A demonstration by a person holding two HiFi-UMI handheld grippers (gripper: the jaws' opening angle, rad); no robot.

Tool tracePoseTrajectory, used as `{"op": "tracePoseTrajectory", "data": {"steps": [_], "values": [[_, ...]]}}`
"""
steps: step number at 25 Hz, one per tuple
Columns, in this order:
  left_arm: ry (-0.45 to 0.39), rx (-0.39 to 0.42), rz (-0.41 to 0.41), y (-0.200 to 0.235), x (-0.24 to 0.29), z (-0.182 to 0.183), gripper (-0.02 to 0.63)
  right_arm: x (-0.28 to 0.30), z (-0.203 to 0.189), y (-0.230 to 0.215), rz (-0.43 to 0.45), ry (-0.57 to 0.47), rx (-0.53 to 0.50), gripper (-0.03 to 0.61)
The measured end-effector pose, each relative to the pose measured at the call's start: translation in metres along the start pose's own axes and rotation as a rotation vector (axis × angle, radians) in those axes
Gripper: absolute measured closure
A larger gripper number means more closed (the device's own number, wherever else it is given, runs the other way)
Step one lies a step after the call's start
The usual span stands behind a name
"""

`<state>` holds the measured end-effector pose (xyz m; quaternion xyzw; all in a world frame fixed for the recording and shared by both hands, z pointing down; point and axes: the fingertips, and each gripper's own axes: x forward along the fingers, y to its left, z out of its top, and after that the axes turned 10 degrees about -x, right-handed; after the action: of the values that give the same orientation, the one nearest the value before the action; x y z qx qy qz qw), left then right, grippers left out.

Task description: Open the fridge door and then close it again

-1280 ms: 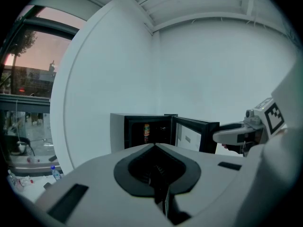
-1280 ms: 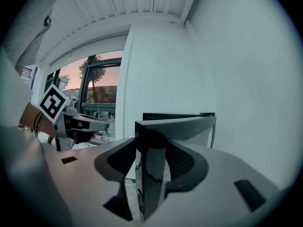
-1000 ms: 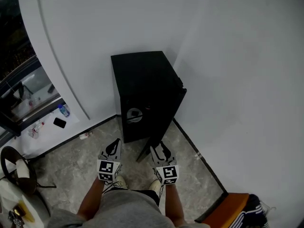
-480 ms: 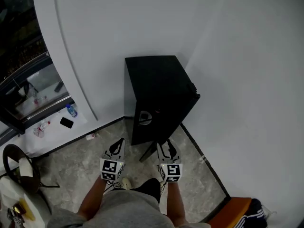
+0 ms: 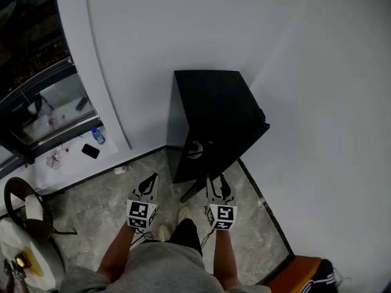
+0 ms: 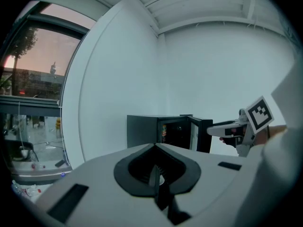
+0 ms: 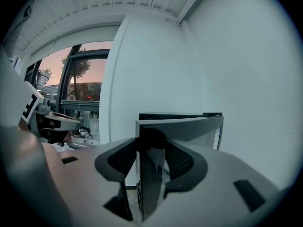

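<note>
White walls (image 5: 317, 72), marbled grey floor (image 5: 98, 206), window (image 5: 36, 72) at left

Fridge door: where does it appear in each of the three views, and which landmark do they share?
Head view: fridge door seen nearly edge-on, right of centre, running down-left to the right gripper.
Left gripper view: right of centre, swung open beside the dark interior.
Right gripper view: centre, its free edge gripped between the tongs.
Shared landmark: the black fridge body.
</note>
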<state>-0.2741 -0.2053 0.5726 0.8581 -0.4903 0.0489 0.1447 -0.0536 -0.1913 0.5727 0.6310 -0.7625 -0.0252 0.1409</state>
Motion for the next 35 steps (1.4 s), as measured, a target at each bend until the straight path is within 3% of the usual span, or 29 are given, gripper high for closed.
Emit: {"op": "tracePoseTrajectory", "data": {"steps": [6,14,35], "values": [[0.000,-0.014,0.028,0.013,0.000,-0.001,0.609,0.033,0.008,0.019,0.017,0.018,-0.074,0.416],[-0.012,-0.022,0.084,0.041,-0.002,0.008,0.609,0.063,0.016,0.026,0.006,0.003,-0.019,0.416],[-0.013,-0.056,0.141,0.064,0.028,0.013,0.609,0.120,0.026,0.030,0.067,-0.002,-0.021,0.416]]}}
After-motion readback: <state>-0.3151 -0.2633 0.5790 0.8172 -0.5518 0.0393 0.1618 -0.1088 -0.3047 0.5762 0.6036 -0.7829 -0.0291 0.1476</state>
